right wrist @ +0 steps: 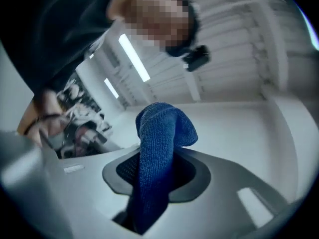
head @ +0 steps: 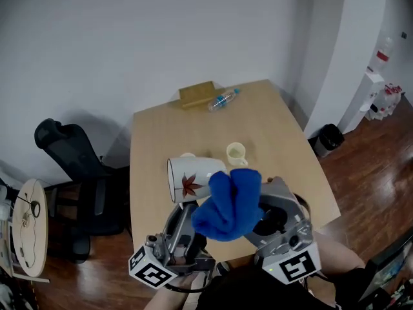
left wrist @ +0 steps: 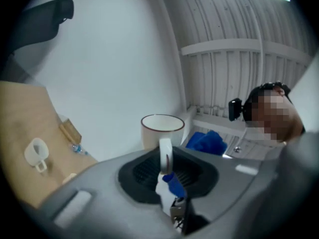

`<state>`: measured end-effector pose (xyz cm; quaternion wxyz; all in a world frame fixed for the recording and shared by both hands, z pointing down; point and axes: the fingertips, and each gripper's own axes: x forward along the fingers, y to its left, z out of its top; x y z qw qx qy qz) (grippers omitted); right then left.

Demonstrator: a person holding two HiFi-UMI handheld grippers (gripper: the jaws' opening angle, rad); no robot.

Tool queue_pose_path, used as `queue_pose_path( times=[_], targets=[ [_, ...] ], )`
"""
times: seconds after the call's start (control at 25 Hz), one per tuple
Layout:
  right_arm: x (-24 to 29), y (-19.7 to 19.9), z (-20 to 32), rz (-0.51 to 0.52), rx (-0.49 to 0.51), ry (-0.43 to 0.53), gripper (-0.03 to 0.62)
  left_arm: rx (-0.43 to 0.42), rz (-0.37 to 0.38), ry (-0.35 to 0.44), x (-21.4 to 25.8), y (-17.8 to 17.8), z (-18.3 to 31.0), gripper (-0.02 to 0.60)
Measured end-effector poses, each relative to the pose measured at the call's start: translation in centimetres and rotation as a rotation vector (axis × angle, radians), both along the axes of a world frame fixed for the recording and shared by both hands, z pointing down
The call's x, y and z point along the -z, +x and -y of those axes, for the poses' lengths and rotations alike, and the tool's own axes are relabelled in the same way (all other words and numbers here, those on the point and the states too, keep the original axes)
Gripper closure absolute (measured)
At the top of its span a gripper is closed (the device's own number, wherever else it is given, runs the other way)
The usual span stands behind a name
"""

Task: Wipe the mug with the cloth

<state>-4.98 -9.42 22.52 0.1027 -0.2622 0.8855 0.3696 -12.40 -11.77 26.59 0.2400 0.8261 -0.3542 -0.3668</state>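
Pale wooden table [head: 277, 128] below, white wall beyond, both tools raised over the near edge.

Left gripper [head: 185, 208] shut on the handle [left wrist: 165, 155] of the mug [head: 191, 178], pads pinching the loop from both sides. Holds the mug off the surface, tipped on its side, mouth toward the left of the head view. Right gripper [head: 261, 213] clamped on the blue cloth [head: 227, 205], a thick fold bulging out past the jaws. Cloth right at the mug's base end, touching or just beside it; cannot tell which.

Step in hand, by the look of it: bringing cloth to mug, wiping at its very start. Called for next, most likely: pressing the free fold onto the mug's wall and rubbing along or around it, with the handle grip kept firm to stop any swing on that single loop.

Small cream cup [head: 236, 154] on the table just beyond the mug, near enough to mind on any forward sweep. Brown box [head: 196, 94] and plastic bottle [head: 223, 99] at the far edge, well apart. Office chair [head: 71, 154] off the table's left side, out of the way. Near table edge roughly under the grippers: risk of a slipped mug missing the top and landing on the wood floor.
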Motion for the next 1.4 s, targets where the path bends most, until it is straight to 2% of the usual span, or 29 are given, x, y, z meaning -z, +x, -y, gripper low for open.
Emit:
queue_pose_path(
  times=[0.08, 0.12, 0.16, 0.2, 0.28, 0.36, 0.44, 0.48, 0.56, 0.6, 0.68, 0.84, 0.96, 1.04, 1.2, 1.32, 1.4],
  targets=[
    [-3.3, -1.8, -1.9, -0.178, -0.111, 0.247, 0.476, -0.024, -0.029, -0.013, -0.3, 1.2, -0.8, 0.520],
    [-4.1, -2.1, -2.6, -0.228, -0.152, 0.341, 0.476, -0.033, -0.037, -0.016, -0.4, 1.8, -1.2, 0.520],
    [-4.5, -2.1, -3.0, -0.253, -0.173, 0.391, 0.476, -0.039, -0.037, -0.017, -0.6, 2.2, -1.6, 0.520],
    [-4.6, -2.0, -3.1, -0.259, -0.169, 0.395, 0.476, -0.043, -0.028, -0.017, -0.8, 2.4, -1.8, 0.520],
    [-4.0, -1.5, -3.0, -0.240, -0.107, 0.313, 0.476, -0.052, 0.017, -0.003, -1.2, 2.6, -2.2, 0.520],
    [-2.8, -0.9, -2.9, -0.193, -0.003, 0.178, 0.476, -0.076, 0.068, 0.029, -1.2, 2.7, -2.6, 0.520],
    [-1.7, 0.1, -2.3, -0.126, 0.113, -0.023, 0.476, -0.106, 0.118, 0.071, -1.1, 2.8, -3.3, 0.520],
    [-1.5, 0.8, -1.5, -0.084, 0.171, -0.161, 0.476, -0.121, 0.145, 0.092, -1.1, 2.9, -3.7, 0.519],
    [-1.5, 2.2, 0.7, 0.036, 0.315, -0.499, 0.476, -0.154, 0.198, 0.131, -1.1, 3.1, -4.6, 0.518],
    [-1.1, 2.5, 1.9, 0.109, 0.408, -0.661, 0.475, -0.175, 0.222, 0.152, -1.1, 3.2, -5.1, 0.518],
    [-1.0, 2.4, 4.0, 0.215, 0.613, -0.915, 0.475, -0.228, 0.260, 0.197, -0.9, 3.6, -6.2, 0.518],
    [-4.2, 1.5, 5.2, 0.343, 1.031, -1.428, 0.476, -0.355, 0.254, 0.286, 0.1, 5.1, -8.7, 0.518],
    [-6.6, -0.3, 3.2, 0.505, 1.303, -1.773, 0.476, -0.370, 0.220, 0.329, 0.2, 5.1, -9.2, 0.518],
    [-8.2, -1.4, 1.4, 0.572, 1.397, -1.898, 0.476, -0.333, 0.202, 0.331, 0.3, 4.8, -8.6, 0.518],
    [-9.7, -2.6, -1.1, 0.649, 1.472, -1.958, 0.478, -0.253, 0.159, 0.301, 0.9, 4.1, -6.9, 0.518],
    [-9.9, -2.3, 0.4, 0.729, 1.412, -1.928, 0.477, -0.240, 0.173, 0.291, 0.8, 4.1, -7.0, 0.518],
    [-10.6, -1.5, 2.3, 0.779, 1.290, -1.880, 0.477, -0.223, 0.188, 0.289, 0.8, 4.1, -7.0, 0.518]
  ],
)
